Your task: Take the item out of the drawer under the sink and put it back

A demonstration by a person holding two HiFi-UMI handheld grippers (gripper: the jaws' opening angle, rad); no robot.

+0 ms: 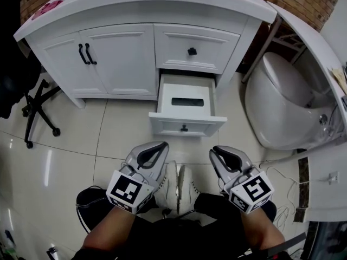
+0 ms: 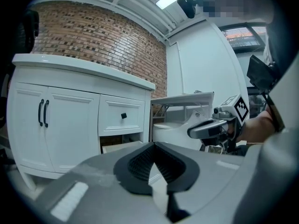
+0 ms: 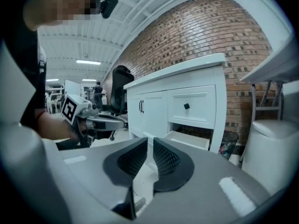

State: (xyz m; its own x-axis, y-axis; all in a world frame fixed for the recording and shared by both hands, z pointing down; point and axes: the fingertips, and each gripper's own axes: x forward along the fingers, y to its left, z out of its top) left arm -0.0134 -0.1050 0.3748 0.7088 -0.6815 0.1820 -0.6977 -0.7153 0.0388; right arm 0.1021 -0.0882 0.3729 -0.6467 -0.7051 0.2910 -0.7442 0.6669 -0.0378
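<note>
Head view: a dark item (image 1: pixel 187 102) is seen lying in the open drawer (image 1: pixel 187 124), far from the left gripper (image 1: pixel 153 151) and right gripper (image 1: pixel 225 155). Left gripper view: the jaw tips are pressed together, empty. Right gripper view: a narrow, empty gap is shown between the jaws.

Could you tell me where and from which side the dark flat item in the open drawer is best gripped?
Probably from straight above, jaws across its two long edges near the middle: the dark item lies flat in the open drawer, whose walls block any sideways approach.
</note>
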